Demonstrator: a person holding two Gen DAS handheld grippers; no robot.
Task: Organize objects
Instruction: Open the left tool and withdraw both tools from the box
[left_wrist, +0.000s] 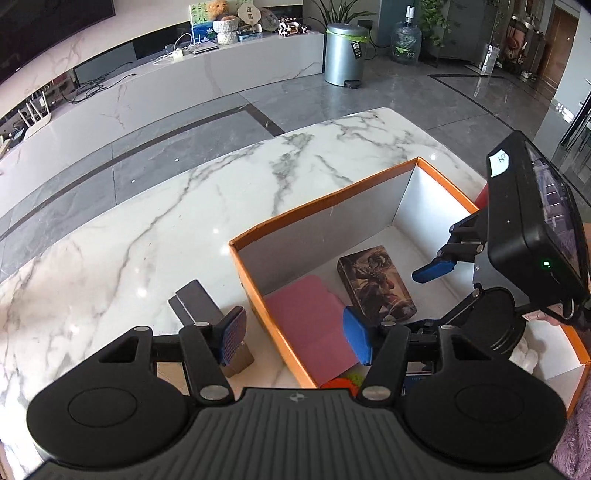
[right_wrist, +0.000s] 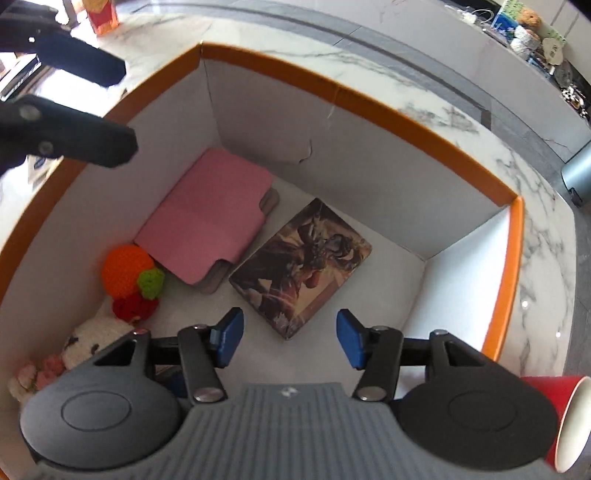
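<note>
On the marble tabletop (left_wrist: 110, 236), left of the orange-rimmed box (left_wrist: 321, 201), lies a dark flat slab-like object (left_wrist: 195, 301), still outside; what it is cannot be told. It looks stiff and thin, so a grip across its narrow edges would probably suit, though a smooth face may slip. The left tool (left_wrist: 295, 338) hovers with its jaws wide and empty, straddling the box's near wall, one blue pad just above the dark object. Inside the box, going rightward, sit a crocheted orange toy (right_wrist: 123, 271) and a white plush (right_wrist: 94, 338), both soft and light and easy to pinch anywhere; then a pink wallet-like case (right_wrist: 207, 216), flat and slightly pliable; then a picture-printed box (right_wrist: 301, 267), rigid and probably best taken by its long sides. The right tool (right_wrist: 290, 341) hangs above the box floor, jaws wide, holding nothing. Farthest right, a red cup (right_wrist: 554, 417) lies outside the box wall, light and crushable.
</note>
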